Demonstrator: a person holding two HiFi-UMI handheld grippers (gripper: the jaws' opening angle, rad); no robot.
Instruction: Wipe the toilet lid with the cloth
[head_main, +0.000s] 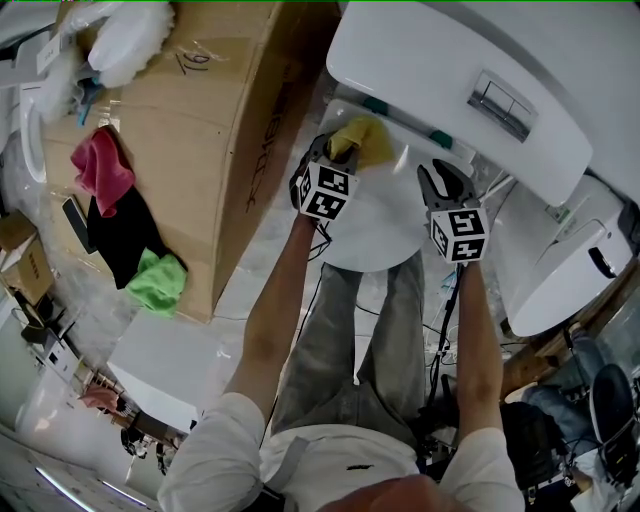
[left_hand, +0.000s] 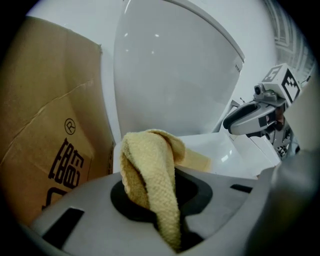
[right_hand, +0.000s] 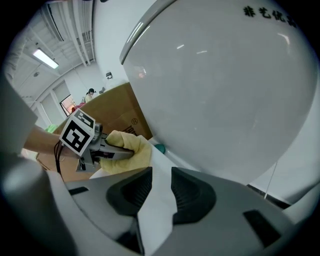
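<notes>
Cardboard box (head_main: 215, 130) at left, with pink (head_main: 100, 165), black (head_main: 125, 230) and green rags (head_main: 158, 282) draped on top. White toilet lid (head_main: 375, 225) down. Right gripper (head_main: 445, 178) above it, jaws apart, empty. Left gripper (head_main: 335, 150) clamped on yellow cloth (head_main: 365, 140), pressed at lid's rear edge.

A warehouse-like storeroom: several toilets (head_main: 452, 82) beside a big cardboard box (head_main: 205, 130), under ceiling strip lights (right_hand: 45, 58).

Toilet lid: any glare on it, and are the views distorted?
Left gripper view: faint light streaks on the lid, dark fisheye corners. Right gripper view: the same streaks, edges bowed. Head view: wide-angle bending, even light.
</notes>
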